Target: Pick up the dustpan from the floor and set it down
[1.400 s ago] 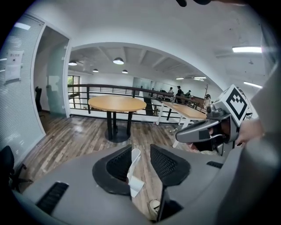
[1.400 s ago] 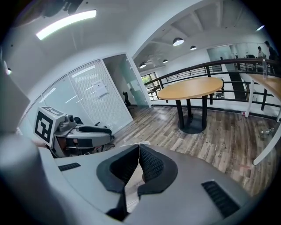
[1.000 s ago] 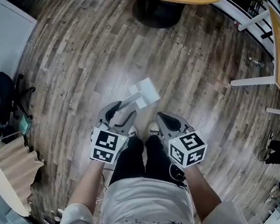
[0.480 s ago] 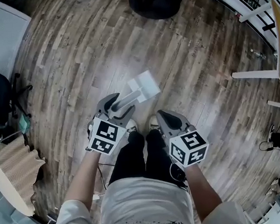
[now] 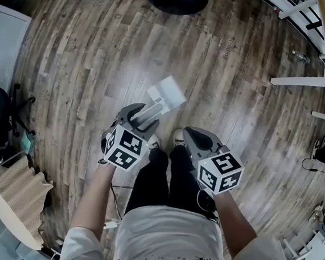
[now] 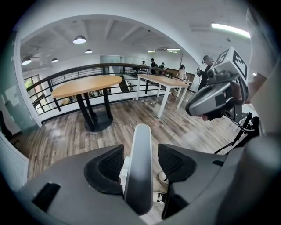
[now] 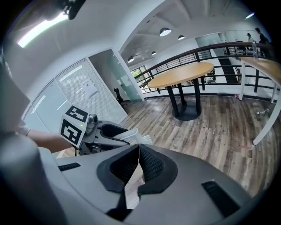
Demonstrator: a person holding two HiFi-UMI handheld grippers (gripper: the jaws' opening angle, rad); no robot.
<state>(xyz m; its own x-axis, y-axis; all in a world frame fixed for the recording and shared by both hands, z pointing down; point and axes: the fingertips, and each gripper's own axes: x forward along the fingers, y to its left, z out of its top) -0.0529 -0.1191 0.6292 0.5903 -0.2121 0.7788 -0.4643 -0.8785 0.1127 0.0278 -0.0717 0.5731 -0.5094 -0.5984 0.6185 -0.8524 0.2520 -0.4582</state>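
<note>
1. Head view: you're leaning over the dustpan (image 5: 167, 92), which is lying on the plank floor (image 5: 87, 59) just beyond your shoes (image 5: 177, 137). Its handle (image 5: 148, 112) is running back toward you into the left gripper (image 5: 137, 116). The right gripper (image 5: 193, 136) is hanging near on the right, apart from it.
2. Left gripper view: the jaws are standing wide, with the handle between them and the pads not pressing on it. I'm reading this as the grasp being lined up, though a release would look much the same. If you're picking up, the next move is calling for a square close on the handle before any lift.
3. Right gripper view: the pads are meeting, with nothing between them. This one is sitting the step out.
4. Surface and room: glossy wood planks are catching the ceiling lights. The round table (image 7: 182, 74) on its dark pedestal is standing far ahead, a railing (image 7: 193, 59) is running behind it, and an office chair (image 5: 3, 107) is waiting far left.
</note>
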